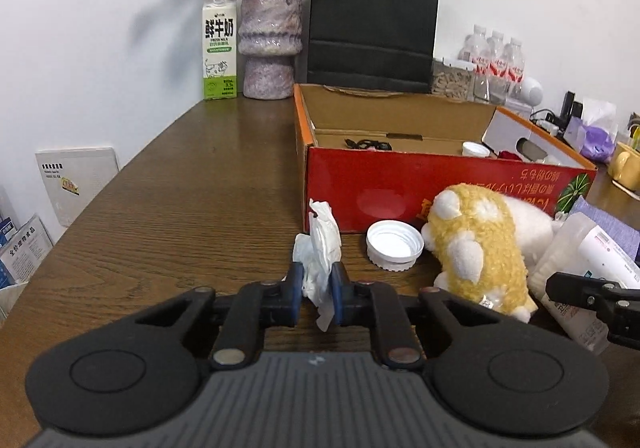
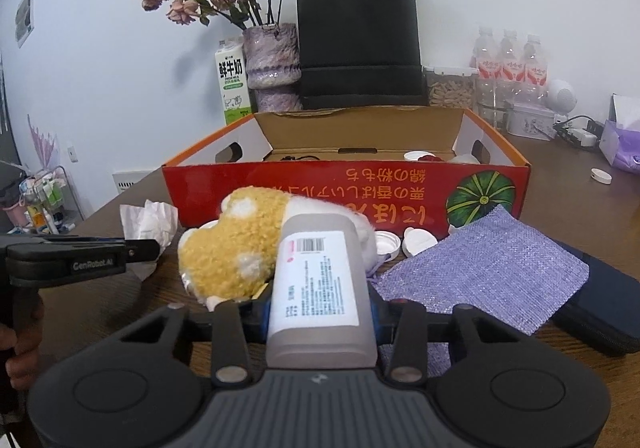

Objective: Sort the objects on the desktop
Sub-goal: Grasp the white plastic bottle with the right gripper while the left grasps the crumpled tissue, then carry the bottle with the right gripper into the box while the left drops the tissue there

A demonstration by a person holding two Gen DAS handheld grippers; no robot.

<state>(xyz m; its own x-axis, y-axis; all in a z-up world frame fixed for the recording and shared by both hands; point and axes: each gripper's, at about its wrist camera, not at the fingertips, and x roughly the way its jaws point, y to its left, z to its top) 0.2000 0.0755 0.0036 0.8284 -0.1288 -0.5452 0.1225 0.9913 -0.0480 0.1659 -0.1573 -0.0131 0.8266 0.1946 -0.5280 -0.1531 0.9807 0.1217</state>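
My left gripper (image 1: 317,282) is shut on a crumpled white tissue (image 1: 318,248) that stands up from the wooden table between the blue pads; the same tissue (image 2: 150,221) shows in the right wrist view beside the left gripper (image 2: 154,248). My right gripper (image 2: 320,308) is shut on a grey-white bottle (image 2: 320,280) with a barcode label, lying along the fingers. A yellow and white plush toy (image 2: 236,244) lies against the bottle, in front of the open red cardboard box (image 2: 344,187). In the left wrist view the plush (image 1: 480,244) sits right of a white lid (image 1: 394,244).
A purple cloth (image 2: 488,272) and a dark pouch (image 2: 600,308) lie right of the bottle. Small white lids (image 2: 416,242) rest by the box. A milk carton (image 1: 219,51), vase (image 1: 270,43), black paper bag (image 1: 372,23) and water bottles (image 1: 496,59) line the back wall.
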